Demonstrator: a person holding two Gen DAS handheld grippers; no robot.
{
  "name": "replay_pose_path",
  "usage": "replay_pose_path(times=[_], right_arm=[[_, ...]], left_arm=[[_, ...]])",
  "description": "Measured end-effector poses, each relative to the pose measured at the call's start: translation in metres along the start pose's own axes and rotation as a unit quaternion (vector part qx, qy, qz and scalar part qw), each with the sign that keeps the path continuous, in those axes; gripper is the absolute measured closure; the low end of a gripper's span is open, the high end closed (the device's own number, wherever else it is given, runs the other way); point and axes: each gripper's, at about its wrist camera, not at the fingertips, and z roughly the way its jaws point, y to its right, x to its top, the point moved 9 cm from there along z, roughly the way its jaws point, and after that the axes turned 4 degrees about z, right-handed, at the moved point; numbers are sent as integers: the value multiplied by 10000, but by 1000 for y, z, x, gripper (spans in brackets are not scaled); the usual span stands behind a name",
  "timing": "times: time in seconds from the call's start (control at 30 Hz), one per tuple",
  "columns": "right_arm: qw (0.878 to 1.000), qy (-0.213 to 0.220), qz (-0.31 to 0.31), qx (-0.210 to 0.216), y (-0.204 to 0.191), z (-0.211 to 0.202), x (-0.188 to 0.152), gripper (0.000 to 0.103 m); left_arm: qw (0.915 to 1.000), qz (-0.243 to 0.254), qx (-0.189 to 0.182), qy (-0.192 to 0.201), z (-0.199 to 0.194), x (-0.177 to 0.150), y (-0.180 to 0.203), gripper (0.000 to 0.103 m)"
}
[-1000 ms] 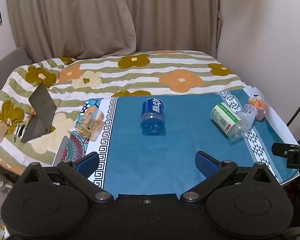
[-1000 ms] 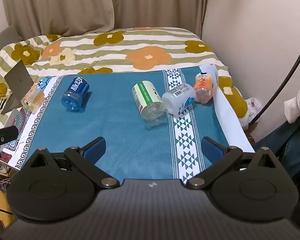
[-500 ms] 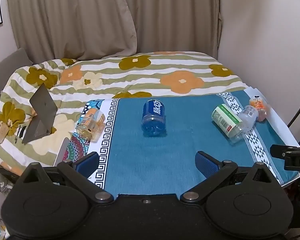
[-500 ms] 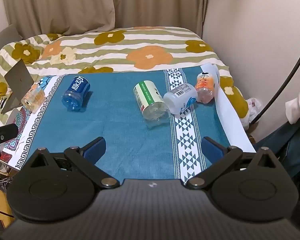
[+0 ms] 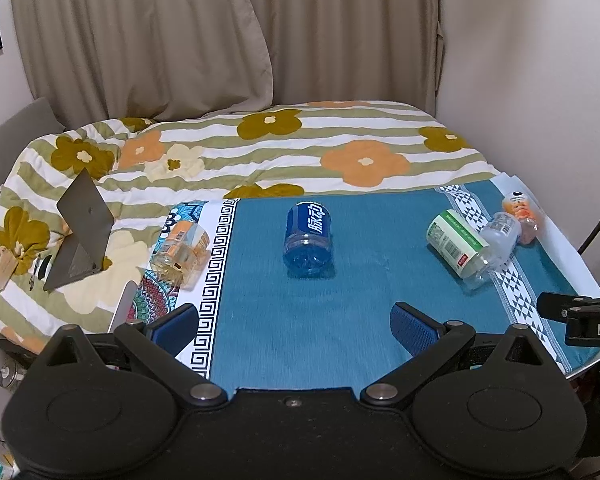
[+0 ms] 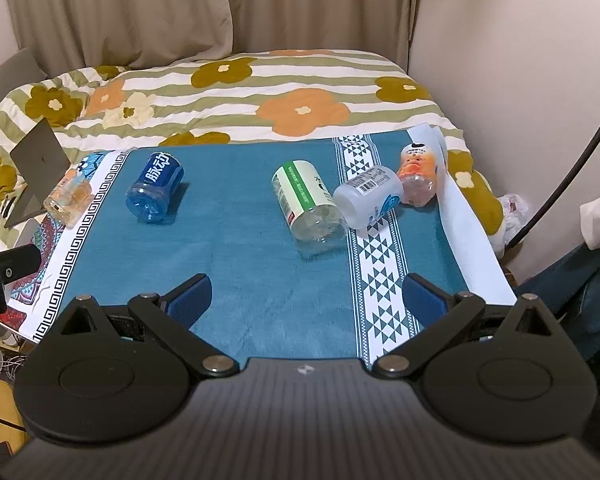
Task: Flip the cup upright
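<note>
Left wrist view looks across a counter (image 5: pixel 340 340) draped in a teal cloth, with the left tool (image 5: pixel 294 320) hanging spread wide and empty above the near edge, its blue pads (image 5: pixel 412 326) well apart. Straight ahead of it lies a blue cup (image 5: pixel 309 236) on its side, base toward the camera, white Chinese characters running down its blue label. Off to the left, on the patterned border of the cloth, an orange-labelled clear cup (image 5: pixel 182 250) also lies tipped over; its print is too small to read. Toward the right edge, a green-and-white labelled cup (image 5: pixel 456 244) lies on its side touching a clear cup (image 5: pixel 500 234) with a barcode label, and just beyond that rests a small orange bottle (image 5: pixel 522 216) with a cartoon face. A black bracket (image 5: pixel 580 318) at the right edge shows the letters "DA". A grey laptop (image 5: pixel 82 232) stands half open on the flowered bed quilt (image 5: pixel 340 140).

From the right wrist view, the right tool (image 6: pixel 306 300) is likewise released and holding nothing, hovering at the near edge of the cloth, with the green-and-white labelled cup (image 6: pixel 306 204) lying ahead of it between its pads' line and the bed.
</note>
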Motion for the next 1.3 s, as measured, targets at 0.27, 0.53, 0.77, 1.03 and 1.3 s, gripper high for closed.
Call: replay_pose_path(times=[0.27, 0.53, 0.77, 1.03, 1.3], right_arm=[[9999, -120, -23, 36, -6, 13, 9, 0], [9999, -150, -29, 25, -9, 16, 10, 0], [9999, -156, -45, 14, -10, 16, 11, 0], [9999, -163, -43, 3, -11, 17, 12, 0], [9999, -166, -49, 5, -12, 17, 13, 0]], left_arm=[[10000, -8, -1, -45, 7, 5, -2, 0], [10000, -4, 7, -46, 9, 6, -2, 0], [10000, -15, -3, -71, 14, 7, -5, 0], [10000, 12, -15, -50, 14, 7, -3, 0], [10000, 50, -42, -13, 13, 9, -2, 0]])
